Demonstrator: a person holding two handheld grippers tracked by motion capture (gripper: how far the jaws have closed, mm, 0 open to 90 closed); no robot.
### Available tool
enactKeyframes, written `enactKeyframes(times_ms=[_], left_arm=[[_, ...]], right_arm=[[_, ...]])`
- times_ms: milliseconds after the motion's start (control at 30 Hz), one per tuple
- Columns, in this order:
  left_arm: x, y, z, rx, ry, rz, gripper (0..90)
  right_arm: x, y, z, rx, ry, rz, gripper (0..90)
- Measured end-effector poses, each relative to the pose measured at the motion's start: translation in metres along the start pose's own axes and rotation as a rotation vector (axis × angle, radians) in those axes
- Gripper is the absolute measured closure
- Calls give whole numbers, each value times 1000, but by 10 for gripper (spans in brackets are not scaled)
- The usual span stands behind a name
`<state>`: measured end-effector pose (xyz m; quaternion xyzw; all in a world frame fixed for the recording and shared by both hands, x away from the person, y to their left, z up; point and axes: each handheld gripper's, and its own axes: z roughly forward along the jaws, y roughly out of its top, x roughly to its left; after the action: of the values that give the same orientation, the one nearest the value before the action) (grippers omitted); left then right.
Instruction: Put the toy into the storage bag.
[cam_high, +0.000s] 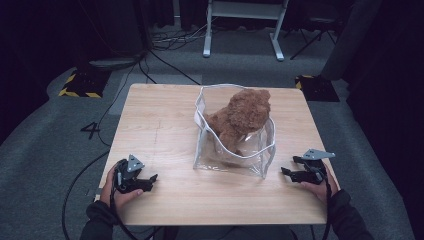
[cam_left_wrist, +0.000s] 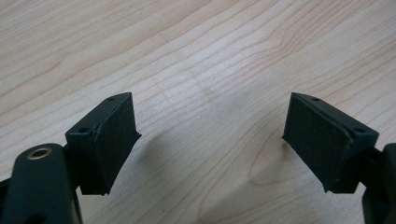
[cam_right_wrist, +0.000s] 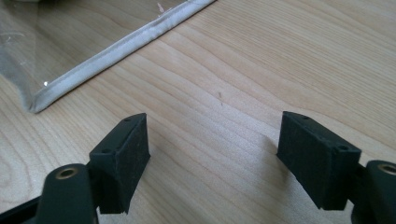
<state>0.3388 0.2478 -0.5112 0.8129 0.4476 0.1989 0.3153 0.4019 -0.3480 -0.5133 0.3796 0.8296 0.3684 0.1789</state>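
Note:
A clear plastic bag (cam_high: 235, 157) with white piping stands open in the middle of the wooden table (cam_high: 165, 130). A brown plush toy (cam_high: 240, 117) sits inside it and sticks out of the top. My left gripper (cam_high: 150, 181) rests low over the table near the front left, jaws spread wide with bare wood between its pads (cam_left_wrist: 112, 140). My right gripper (cam_high: 290, 167) sits near the front right, just right of the bag, jaws also apart and empty. In the right gripper view the bag's piped bottom edge (cam_right_wrist: 121, 46) lies ahead and to the left of the pads (cam_right_wrist: 126, 158).
Grey carpet surrounds the table, with black cables (cam_high: 90, 165) trailing on the left. A white desk frame (cam_high: 245, 25) stands behind the table. Yellow-and-black striped floor plates (cam_high: 80, 85) lie at the back left and back right.

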Motion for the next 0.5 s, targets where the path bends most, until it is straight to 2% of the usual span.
enactKeyframes(times_ms=[267,400,500], left_arm=[[5,-9,-1,-11,-14,-33,168],[6,-11,-4,-13,-3,-41,165],[12,-18,-9,-4,-22,-90,164]], right_arm=[[0,0,0,-2,-2,2,246],[1,-1,-1,0,-6,2,246],[1,-1,-1,-1,-8,2,245]])
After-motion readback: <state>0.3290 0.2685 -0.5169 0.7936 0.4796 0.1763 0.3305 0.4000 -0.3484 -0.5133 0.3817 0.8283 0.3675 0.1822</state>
